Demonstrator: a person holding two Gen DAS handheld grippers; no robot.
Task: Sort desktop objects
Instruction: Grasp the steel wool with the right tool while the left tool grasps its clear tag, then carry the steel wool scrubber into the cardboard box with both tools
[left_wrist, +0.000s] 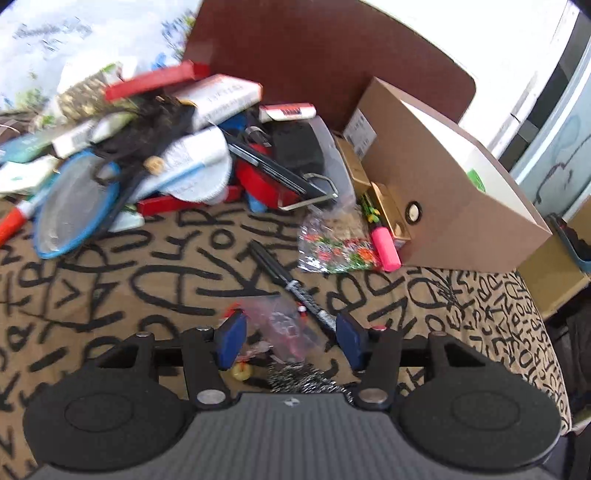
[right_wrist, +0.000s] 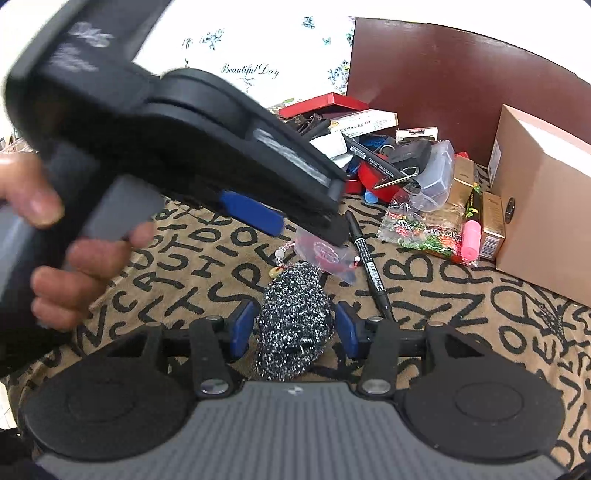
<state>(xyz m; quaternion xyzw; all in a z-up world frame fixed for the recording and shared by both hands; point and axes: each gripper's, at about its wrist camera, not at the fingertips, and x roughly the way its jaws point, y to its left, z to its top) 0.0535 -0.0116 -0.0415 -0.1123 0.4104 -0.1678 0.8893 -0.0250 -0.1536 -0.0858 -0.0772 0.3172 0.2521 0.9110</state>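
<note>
Both tools stand with their jaws spread and nothing pinched. Left tool (left_wrist: 290, 338) hovers low over a small clear bag (left_wrist: 284, 325) holding something red; the bag lies between its blue pads, but the pads do not press on it. Right tool (right_wrist: 295, 328) frames a glittery steel scrubber (right_wrist: 295, 325) that sits on the letter-patterned cloth (right_wrist: 461, 314) covering the tabletop; small gaps show on each side of the scrubber, so it looks free rather than gripped. A hand (right_wrist: 55, 236) holding the left tool fills the upper left of the right wrist view.

Little sorting seems done, judging from how things lie. A thick heap (left_wrist: 166, 147) of boxes, cards, a blue-rimmed mesh pouch and red cases is piled at the far side against a dark red board. A black marker (left_wrist: 291, 286) lies loose just beyond the clear bag, and a pink highlighter (left_wrist: 386, 247) and a packet of coloured beads (left_wrist: 332, 247) rest against the brown cardboard box (left_wrist: 454, 206) on the right. That box may be a sorting bin, though its contents are hidden. Scrubber, bag and marker all lie near each other at the front, none yet put away; most of the job appears left.
</note>
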